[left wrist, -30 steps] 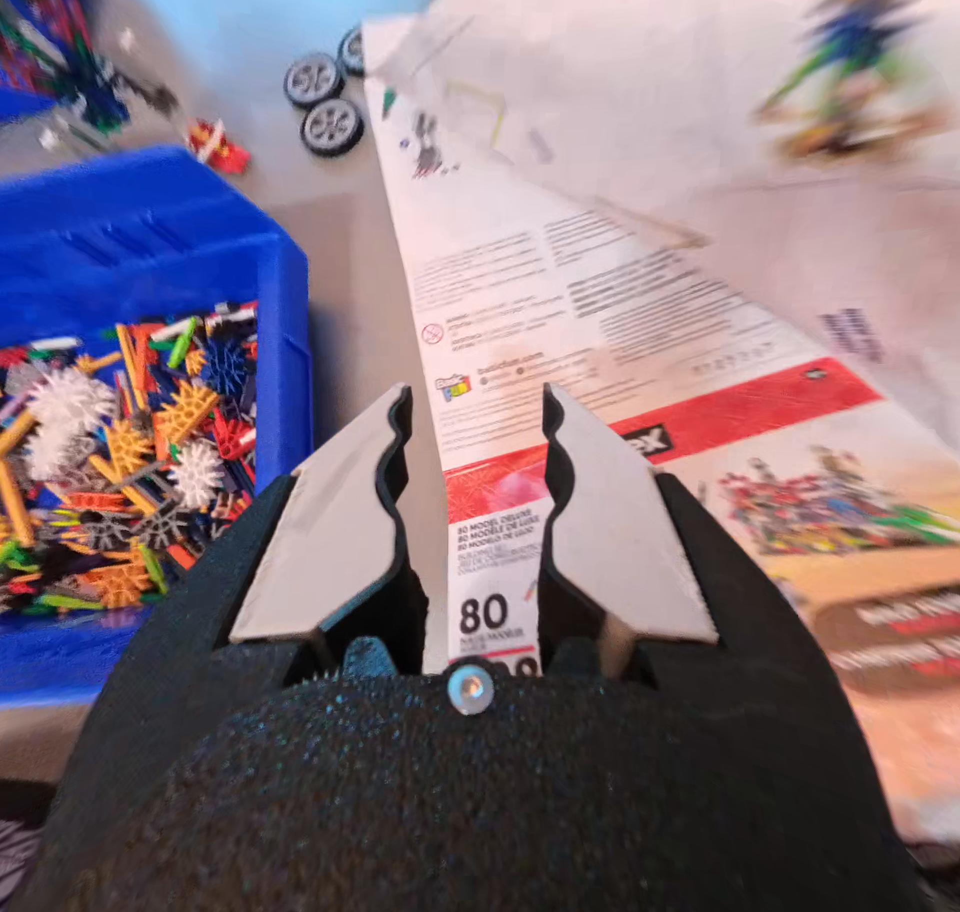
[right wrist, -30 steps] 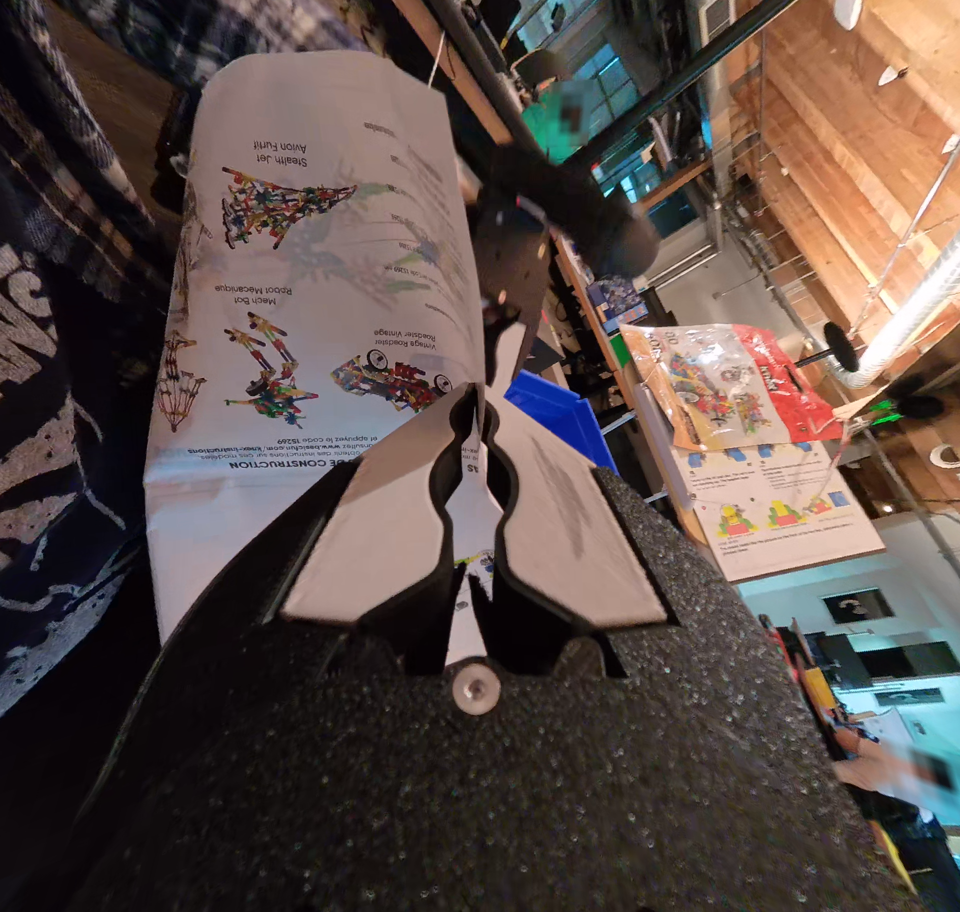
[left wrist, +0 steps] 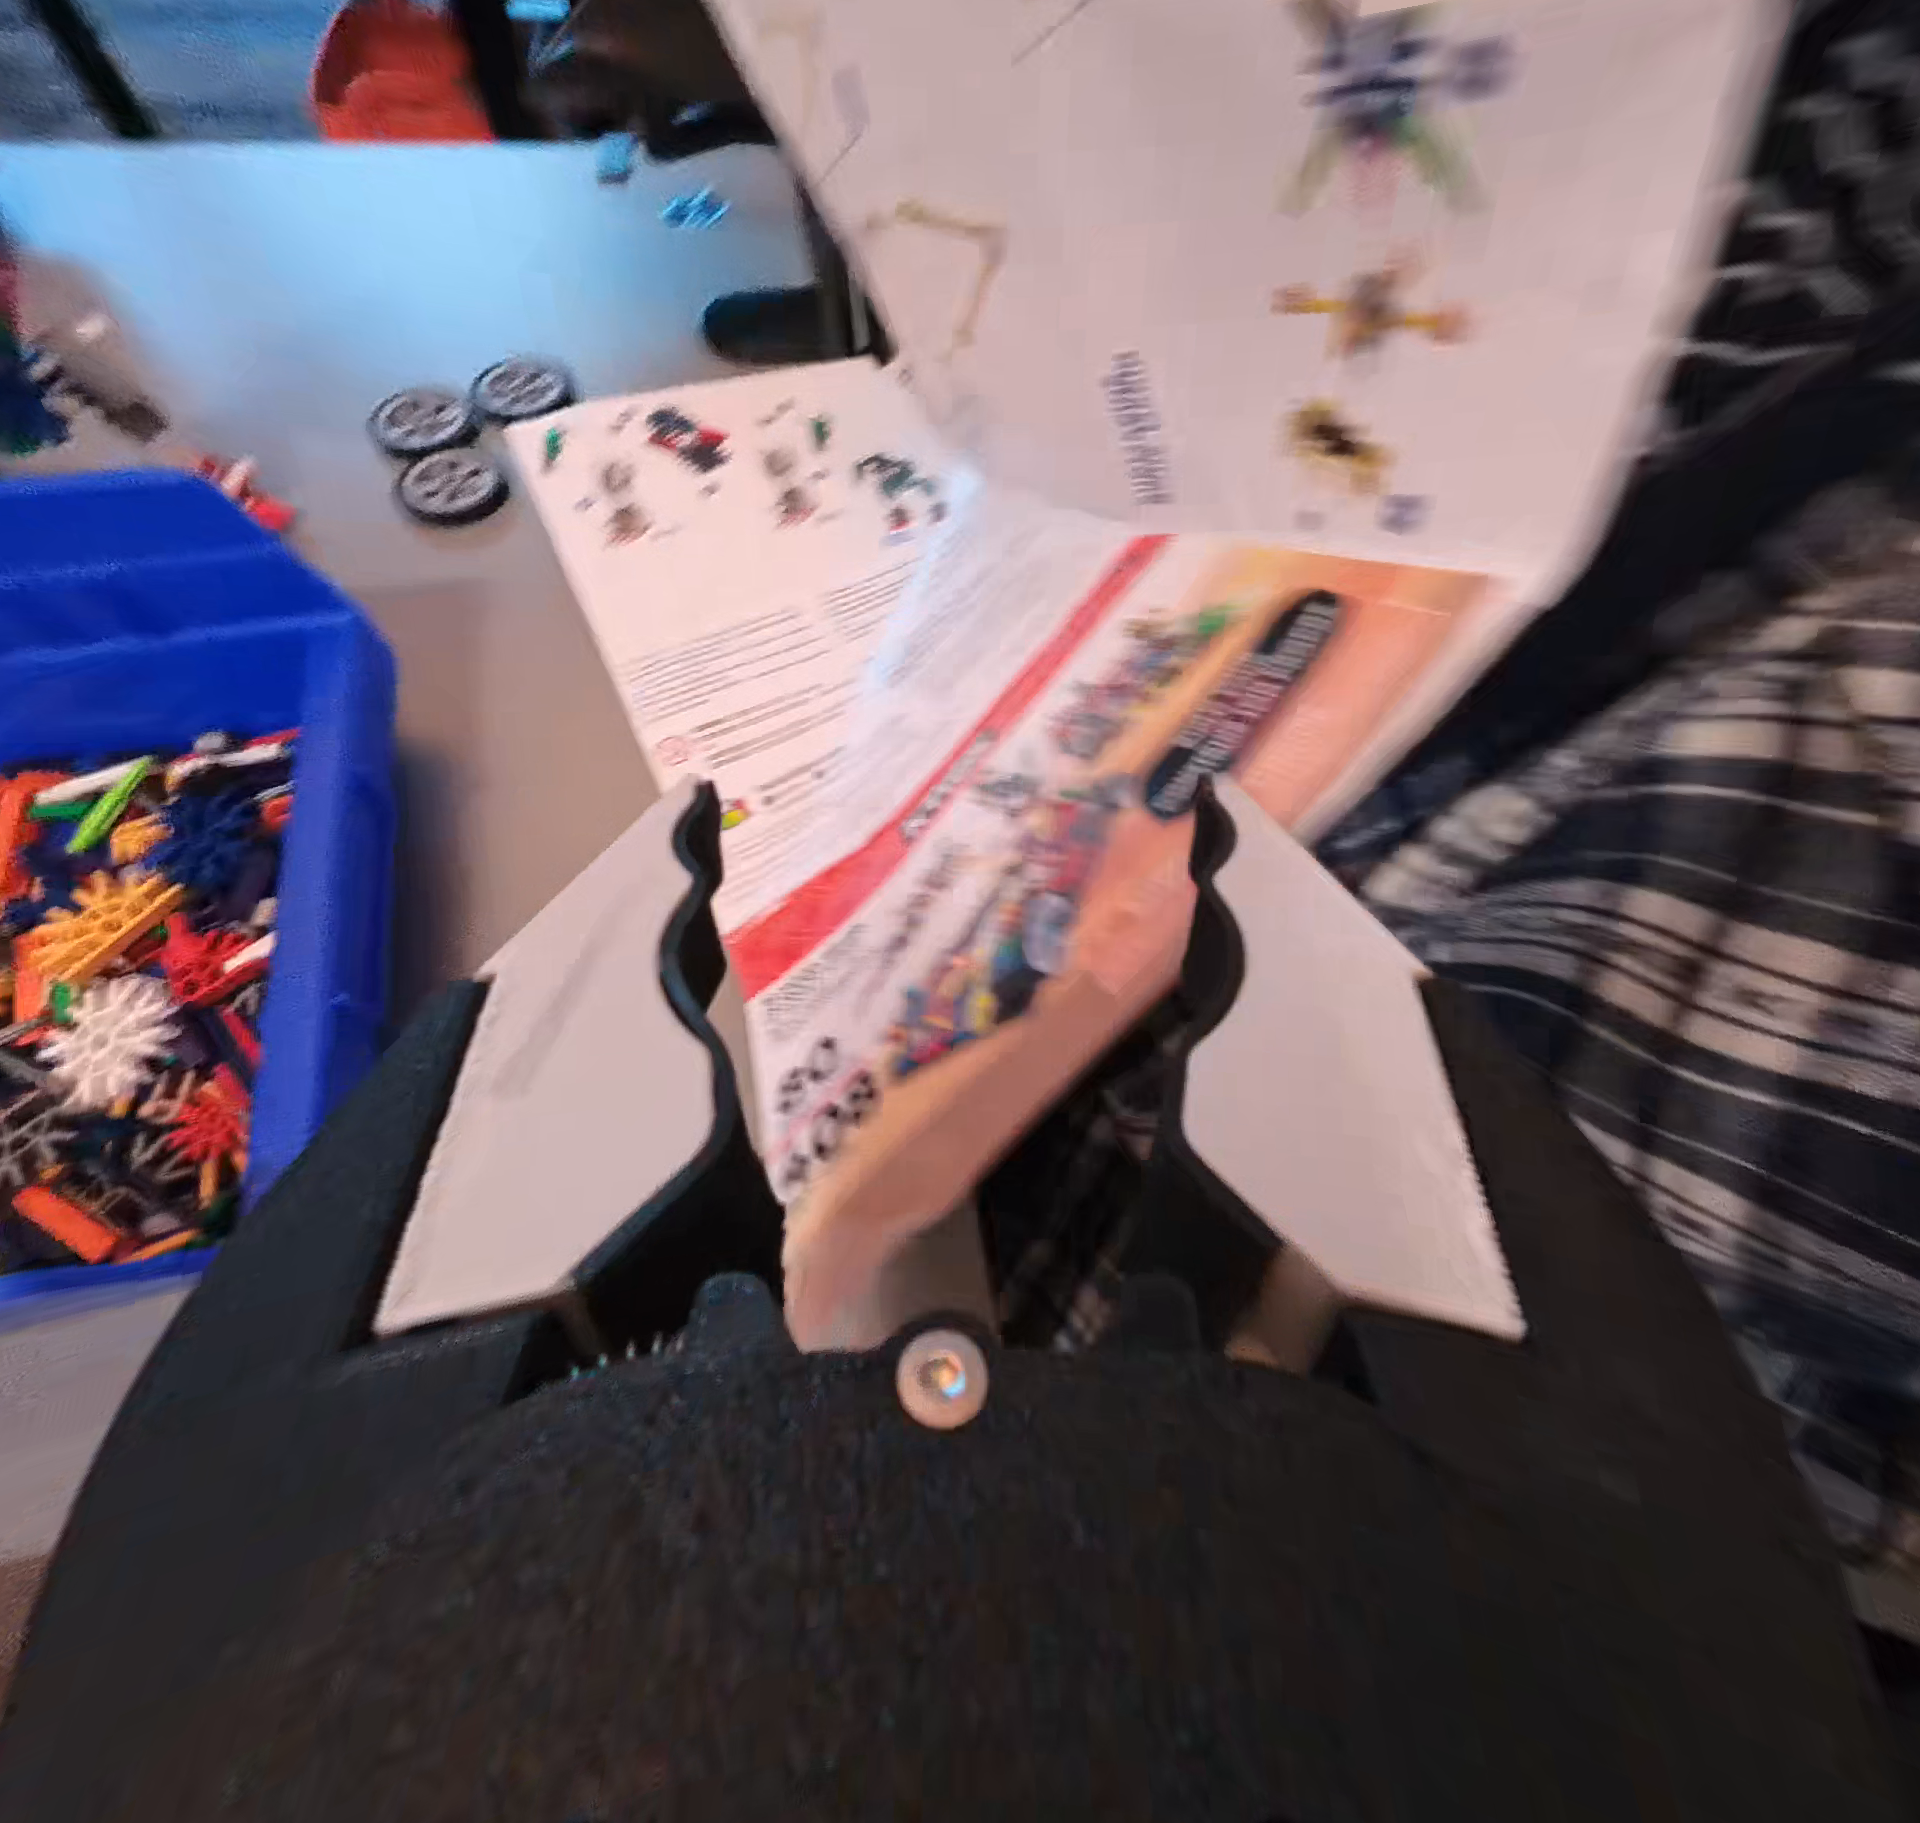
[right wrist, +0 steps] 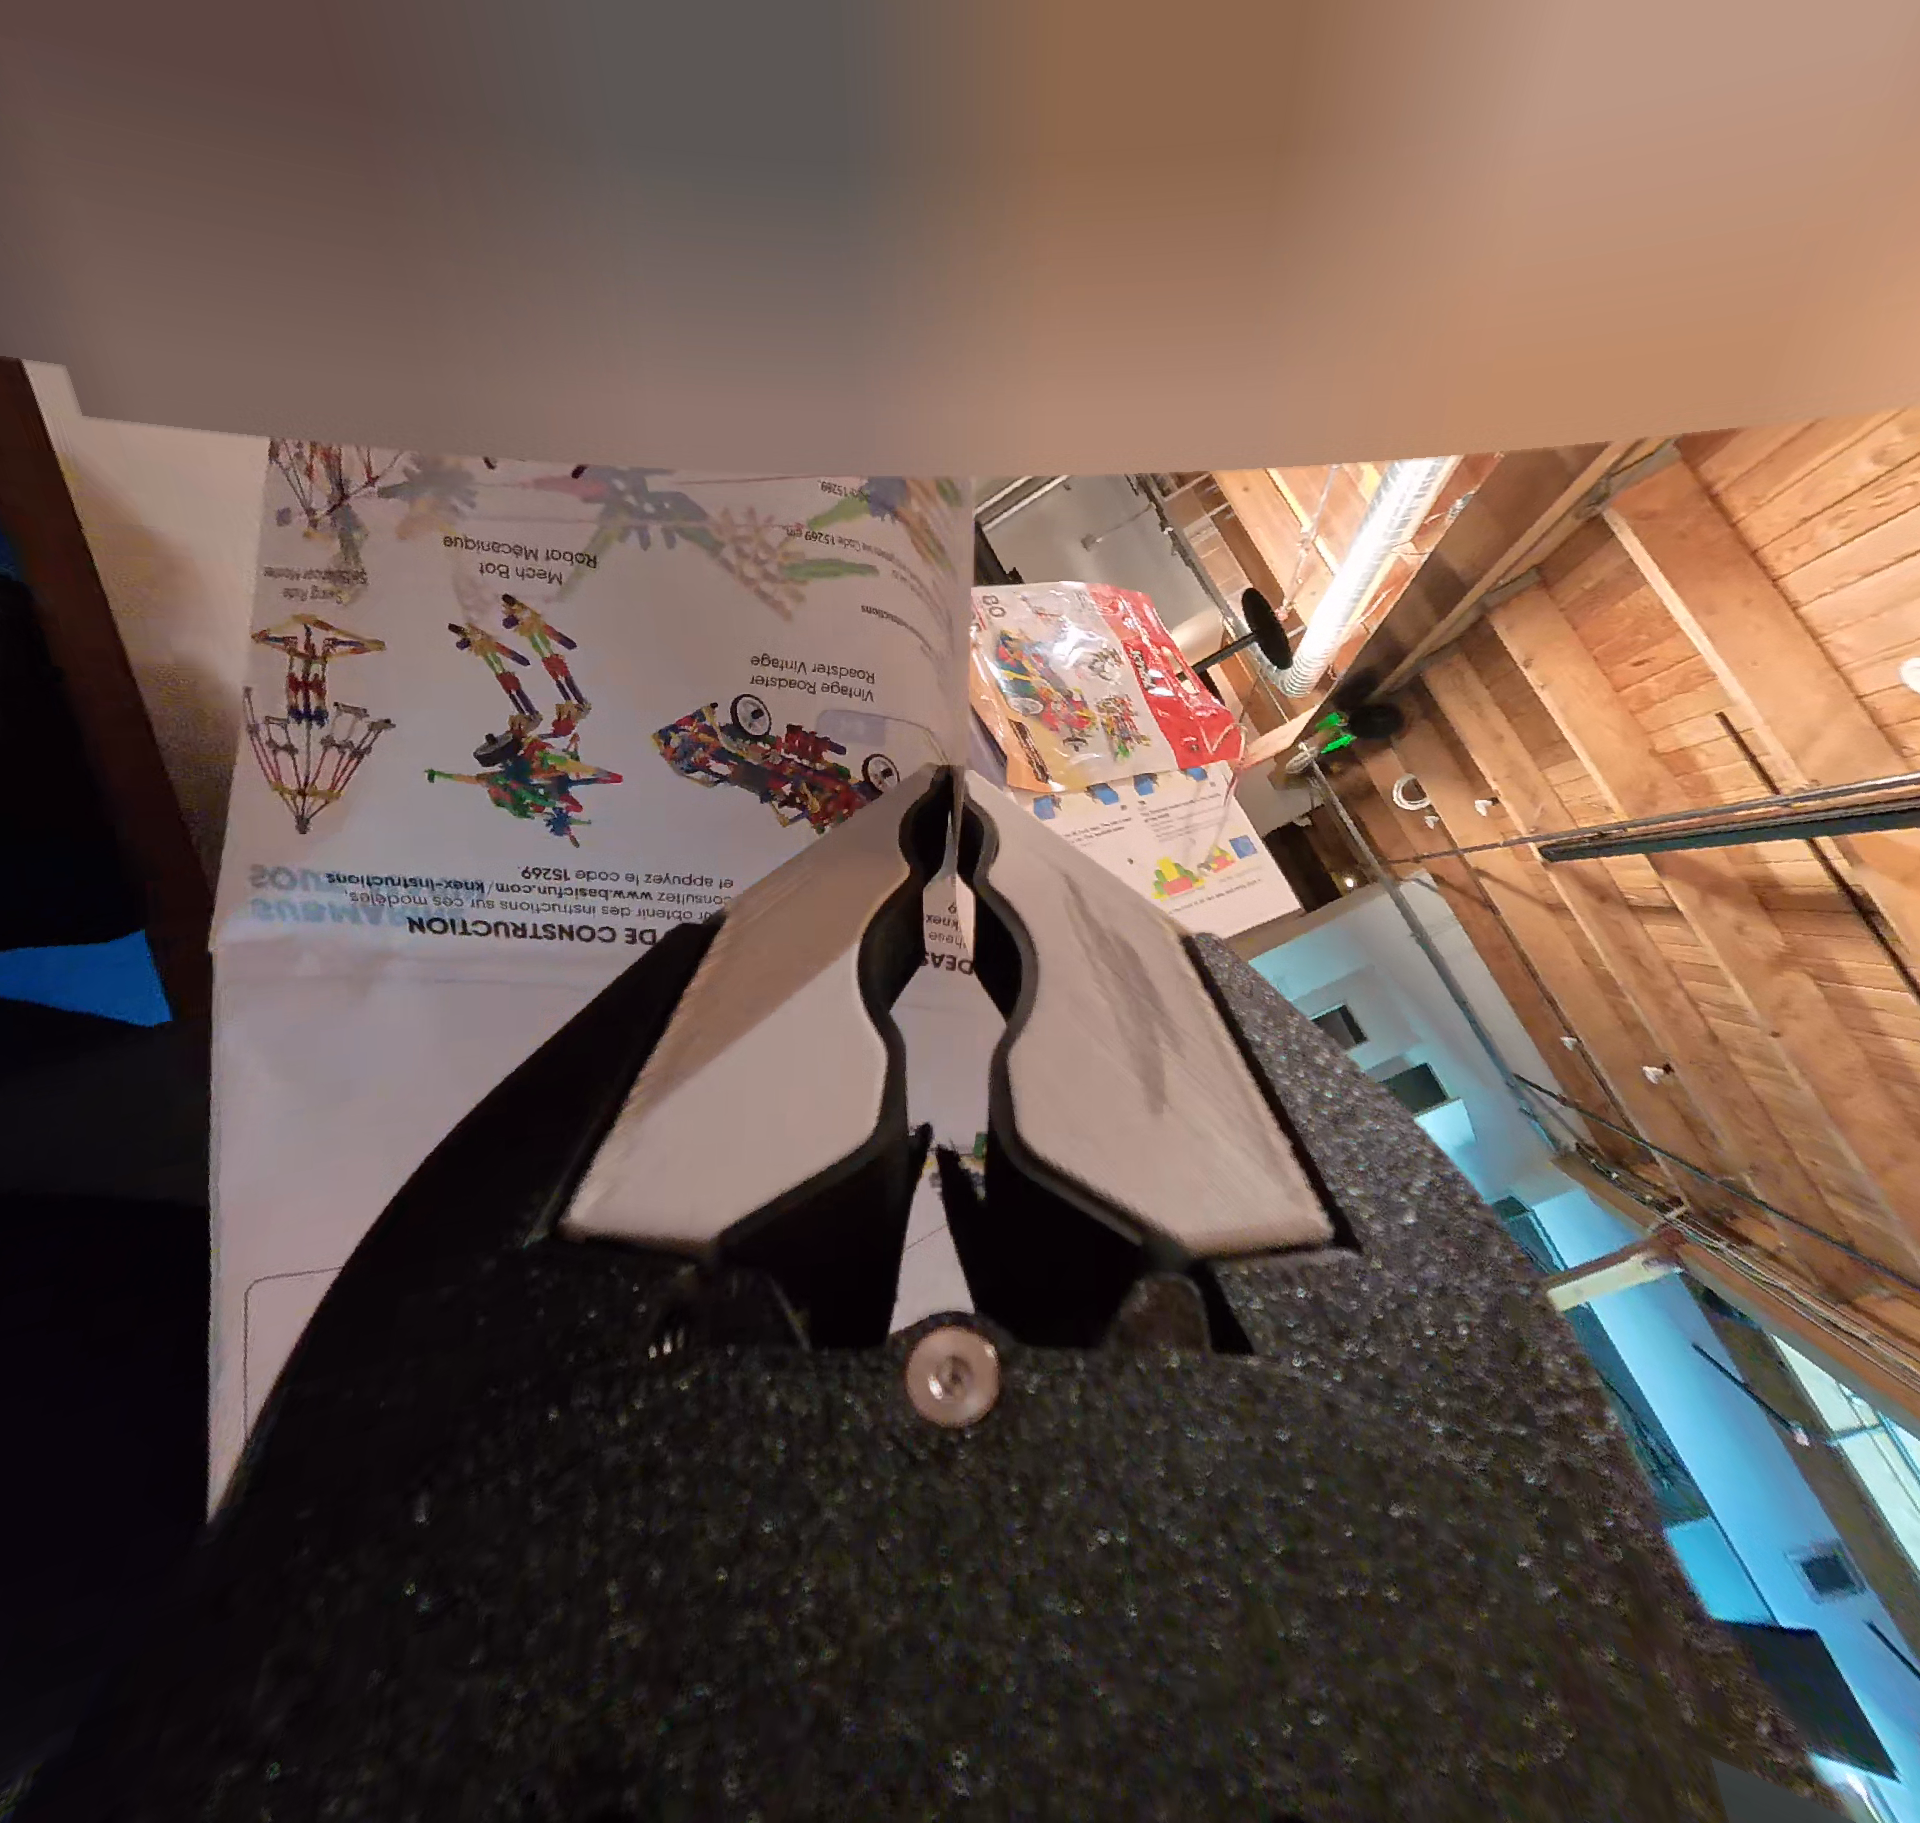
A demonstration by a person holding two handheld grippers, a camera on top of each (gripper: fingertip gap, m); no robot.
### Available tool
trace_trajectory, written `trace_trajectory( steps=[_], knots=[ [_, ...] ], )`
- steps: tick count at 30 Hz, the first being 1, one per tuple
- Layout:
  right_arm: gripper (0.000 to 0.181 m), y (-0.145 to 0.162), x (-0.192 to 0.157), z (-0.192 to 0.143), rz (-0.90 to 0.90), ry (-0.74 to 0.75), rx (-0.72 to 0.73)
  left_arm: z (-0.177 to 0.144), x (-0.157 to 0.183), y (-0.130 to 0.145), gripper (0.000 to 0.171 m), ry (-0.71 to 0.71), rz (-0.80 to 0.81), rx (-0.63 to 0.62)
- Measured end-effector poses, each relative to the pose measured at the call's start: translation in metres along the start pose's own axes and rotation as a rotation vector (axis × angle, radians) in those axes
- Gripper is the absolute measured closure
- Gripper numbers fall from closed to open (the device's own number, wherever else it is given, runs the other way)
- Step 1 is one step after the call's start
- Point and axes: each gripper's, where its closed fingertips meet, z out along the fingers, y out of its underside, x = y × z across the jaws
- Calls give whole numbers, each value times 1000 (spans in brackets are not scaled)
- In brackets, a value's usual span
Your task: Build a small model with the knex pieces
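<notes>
Since the earlier frame, the left gripper [left wrist: 951,838] had spread its jaws much wider, and the folded instruction sheet [left wrist: 997,693] had swung up so that one panel stood nearly upright. That sheet lay with its lower, orange-printed corner running down between the left fingers [left wrist: 582,1056], though blur hid whether either finger touched it; nothing was clamped there. At the far edge the right gripper [right wrist: 951,807] was closed on the sheet [right wrist: 582,734], its tips pinching the paper's edge with the printed face spread out to the left of the claw. Beside the sheet on the grey table [left wrist: 488,651] sat three small black wheels [left wrist: 457,443], just off its far left corner. Farther left stood a blue bin [left wrist: 343,838] heaped with coloured building pieces [left wrist: 135,994], with a strip of bare table between bin and sheet. On the right a person's plaid garment [left wrist: 1662,942] pressed close against the sheet's edge.
</notes>
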Motion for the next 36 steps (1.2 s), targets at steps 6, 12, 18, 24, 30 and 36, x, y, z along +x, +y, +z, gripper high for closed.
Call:
trace_trajectory(
  steps=[6,12,18,24,30,36],
  knots=[
    [181,3,6,-2,-11,12,-18,5,36,23,61,-92,154,-91],
    [181,5,5,6,-35,-3,-59,-13,45,5,63,-107,146,61],
    [181,17,28,17,-26,49,-135,-19,37,27,63,-129,122,-19],
    [181,30,50,35,-39,73,-222,-2,23,28,67,-170,142,-5],
    [181,30,77,47,-14,88,-245,5,-24,10,135,-343,179,49],
    [181,27,105,49,-14,109,-254,-20,-47,-21,171,-418,147,112]
  ],
)
